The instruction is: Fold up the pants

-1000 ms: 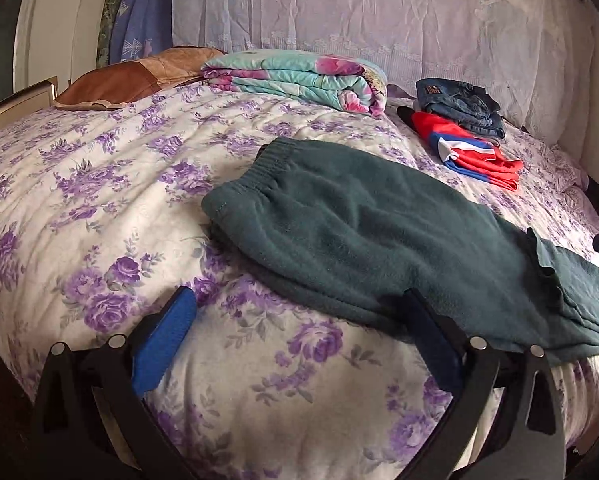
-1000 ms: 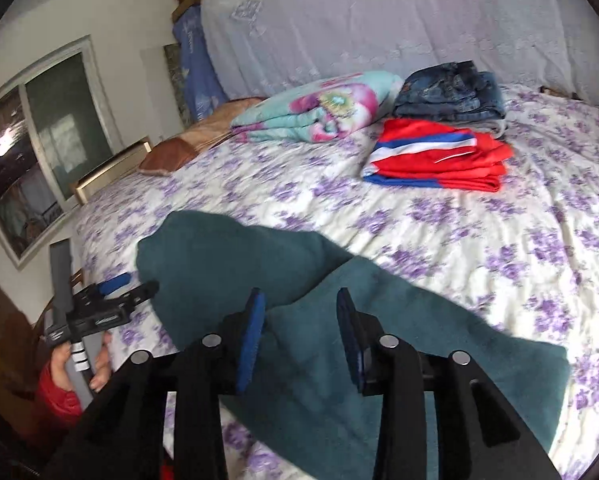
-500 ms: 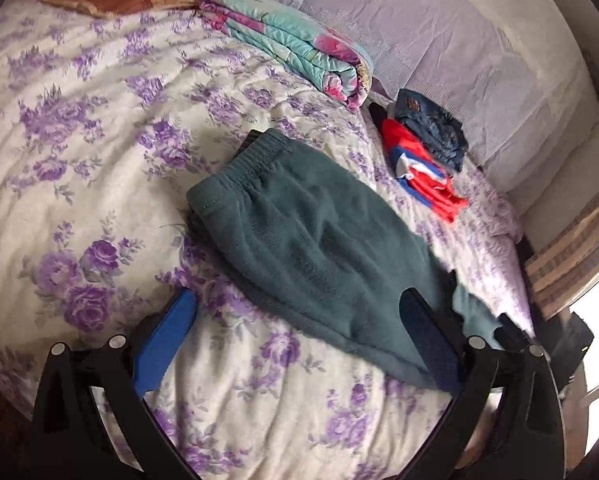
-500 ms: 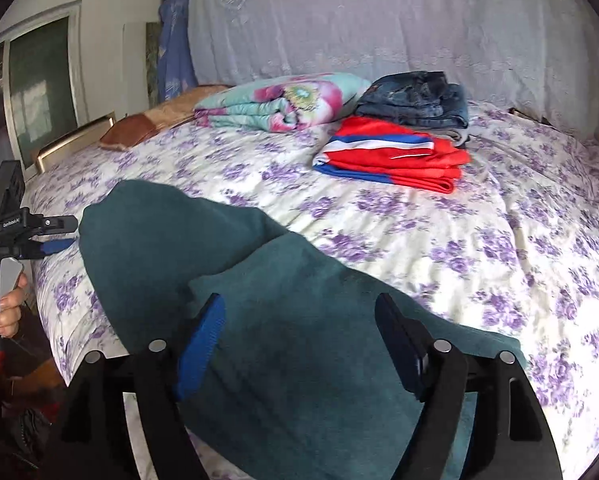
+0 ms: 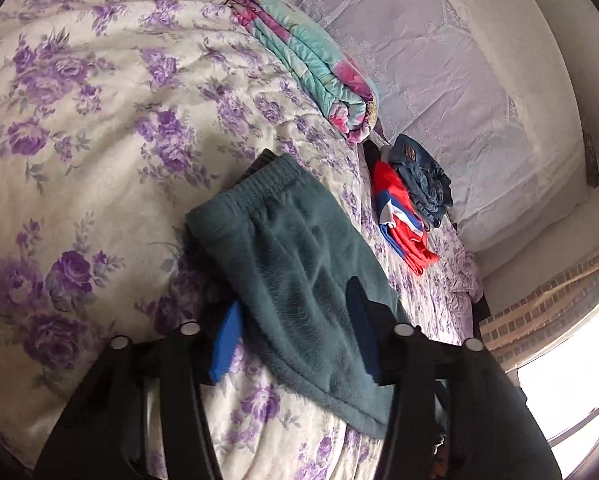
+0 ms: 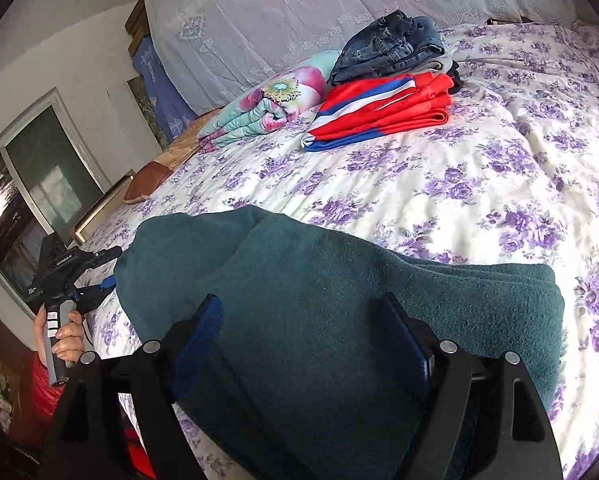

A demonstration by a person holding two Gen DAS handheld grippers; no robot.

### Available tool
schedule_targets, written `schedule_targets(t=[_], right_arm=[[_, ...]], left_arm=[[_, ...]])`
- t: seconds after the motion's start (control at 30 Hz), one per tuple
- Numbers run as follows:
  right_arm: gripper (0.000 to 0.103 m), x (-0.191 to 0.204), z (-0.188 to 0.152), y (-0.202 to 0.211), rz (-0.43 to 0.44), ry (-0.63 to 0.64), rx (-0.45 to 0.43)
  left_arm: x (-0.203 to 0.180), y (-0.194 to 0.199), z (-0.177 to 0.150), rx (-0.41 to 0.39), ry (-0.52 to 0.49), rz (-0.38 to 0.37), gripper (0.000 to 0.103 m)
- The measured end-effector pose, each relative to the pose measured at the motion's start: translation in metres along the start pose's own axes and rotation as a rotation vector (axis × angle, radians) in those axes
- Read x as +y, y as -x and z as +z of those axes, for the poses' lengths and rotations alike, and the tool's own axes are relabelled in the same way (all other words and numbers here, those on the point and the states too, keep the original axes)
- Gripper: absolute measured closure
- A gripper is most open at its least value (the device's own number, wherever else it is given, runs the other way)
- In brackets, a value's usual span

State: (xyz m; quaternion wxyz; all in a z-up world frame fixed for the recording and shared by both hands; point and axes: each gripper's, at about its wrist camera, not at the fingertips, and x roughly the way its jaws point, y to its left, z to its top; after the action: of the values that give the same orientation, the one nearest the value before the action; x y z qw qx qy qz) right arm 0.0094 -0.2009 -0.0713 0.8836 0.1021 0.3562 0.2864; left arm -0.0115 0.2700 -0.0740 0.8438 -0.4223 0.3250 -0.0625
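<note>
Item 1, my left gripper [image 5: 295,328]: jaws have just been closing, now at a middling gap astride the near edge of the teal pants [image 5: 299,280]. Fleece lies between the blue pads [image 5: 227,344], but I cannot tell that they press on it yet. Placed there, I judge, to pinch that hem for the next fold.

Item 2, my right gripper [image 6: 303,340]: jaws have just been opening and stand wide, hanging over the thick folded end of the pants [image 6: 339,300], gripping nothing. Probably lining up a hold on that end.

Item 3, the pants: teal fleece, already doubled lengthwise, lying flat near the front edge of the floral bedspread [image 6: 479,168], waistband toward the left gripper's far side.

Item 4, further back: red-white-blue garment [image 6: 379,116], jeans [image 6: 391,44] and a floral quilt [image 6: 267,112], all folded and stacked by the headboard, well apart from the work.

Item 5: a hand [image 6: 63,336] holds the left gripper's handle.
</note>
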Motion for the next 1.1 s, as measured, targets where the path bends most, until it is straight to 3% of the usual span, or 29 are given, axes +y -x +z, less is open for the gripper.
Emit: schedule_targets(t=[0.1, 0.17, 0.3, 0.4, 0.43, 0.53, 0.6, 0.67, 0.73, 0.83, 0.87, 0.97, 1.03, 1.1], right_arm=[[0.021, 0.002, 0.001, 0.002, -0.012, 0.006, -0.004], [0.021, 0.007, 0.002, 0.007, -0.054, 0.028, -0.026], [0.021, 0.03, 0.001, 0.016, -0.135, 0.152, -0.044], [0.018, 0.037, -0.01, -0.015, -0.232, 0.254, 0.138], [0.017, 0.039, -0.012, -0.016, -0.248, 0.275, 0.134], [0.018, 0.036, -0.004, 0.017, -0.151, 0.229, 0.008], [0.018, 0.017, 0.0, 0.045, -0.148, 0.143, -0.087], [0.016, -0.01, -0.001, 0.074, -0.201, 0.059, -0.173], [0.013, -0.043, -0.005, 0.099, -0.319, -0.022, -0.233], [0.013, -0.09, -0.019, 0.124, -0.472, -0.143, -0.263], [0.013, -0.104, -0.024, 0.13, -0.463, -0.195, -0.273], [0.013, -0.142, -0.036, 0.139, -0.279, -0.372, -0.304], [0.013, -0.153, -0.038, 0.144, -0.223, -0.419, -0.334], [0.013, -0.157, -0.041, 0.145, -0.199, -0.425, -0.348]], left_arm=[[0.011, 0.004, 0.002, -0.013, 0.064, -0.04, 0.079], [0.018, 0.006, 0.004, -0.003, 0.093, -0.065, 0.096], [0.013, 0.01, 0.004, -0.004, 0.059, -0.043, 0.097], [-0.001, 0.014, 0.003, -0.029, 0.001, -0.006, 0.098], [-0.009, 0.016, 0.002, -0.038, -0.03, 0.009, 0.098], [-0.048, 0.021, -0.003, -0.064, -0.175, 0.057, 0.098], [-0.083, 0.023, -0.011, -0.077, -0.3, 0.081, 0.098], [-0.126, 0.02, -0.024, -0.088, -0.454, 0.1, 0.098], [-0.171, 0.014, -0.044, -0.099, -0.612, 0.104, 0.098], [-0.232, -0.005, -0.079, -0.075, -0.794, 0.043, 0.099], [-0.25, -0.014, -0.093, -0.053, -0.844, 0.014, 0.099], [-0.295, -0.048, -0.154, 0.047, -1.0, -0.073, 0.099], [-0.311, -0.073, -0.2, 0.15, -1.075, -0.127, 0.098], [-0.314, -0.099, -0.242, 0.261, -1.124, -0.132, 0.096]])
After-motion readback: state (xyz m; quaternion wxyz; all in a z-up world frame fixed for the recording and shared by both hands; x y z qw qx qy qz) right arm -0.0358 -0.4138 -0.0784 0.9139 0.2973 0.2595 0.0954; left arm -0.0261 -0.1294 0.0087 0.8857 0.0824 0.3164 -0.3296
